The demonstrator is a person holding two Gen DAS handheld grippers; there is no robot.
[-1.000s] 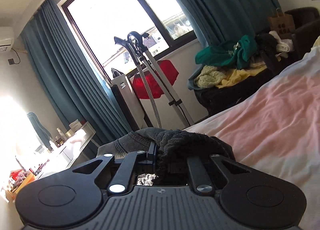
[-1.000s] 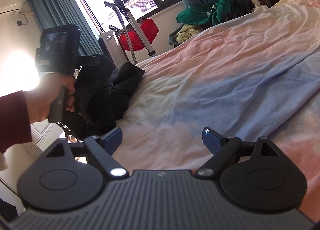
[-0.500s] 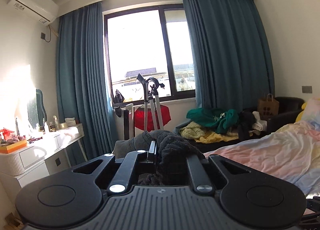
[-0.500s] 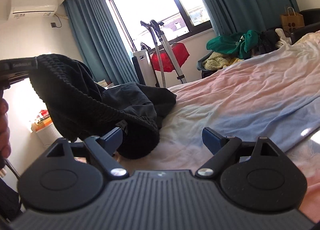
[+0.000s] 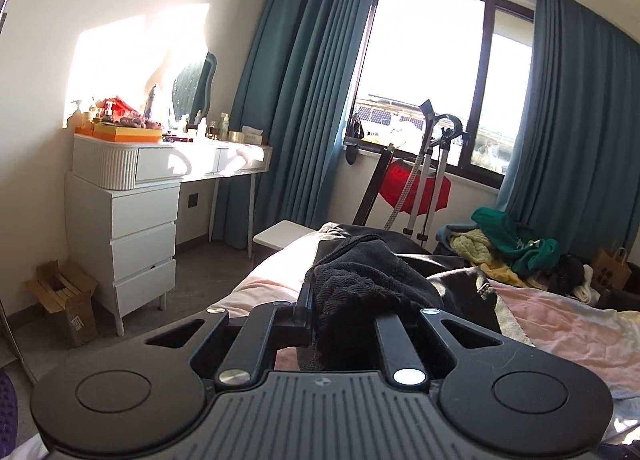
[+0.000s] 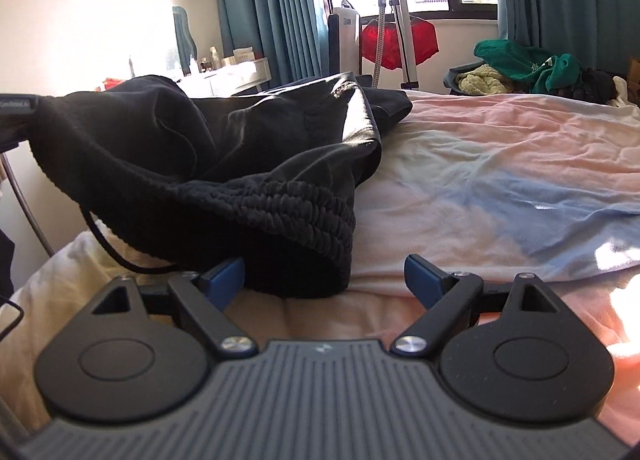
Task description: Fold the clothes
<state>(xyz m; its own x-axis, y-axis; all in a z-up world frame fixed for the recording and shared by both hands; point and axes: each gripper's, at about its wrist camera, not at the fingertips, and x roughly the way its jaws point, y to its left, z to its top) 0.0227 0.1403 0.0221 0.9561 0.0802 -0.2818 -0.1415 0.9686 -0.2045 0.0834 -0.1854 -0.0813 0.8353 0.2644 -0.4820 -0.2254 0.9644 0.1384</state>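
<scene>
Now my left gripper pinches the black garment; right gripper, wide open and empty, should catch its ribbed hem squarely.

A white chest of drawers stands at nine o'clock in the left wrist view; a cardboard box sits beside it at eight; teal curtains hang at twelve; a brown paper bag rests at three.

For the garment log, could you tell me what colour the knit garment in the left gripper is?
Black garment; right wrist view shows it best.
</scene>
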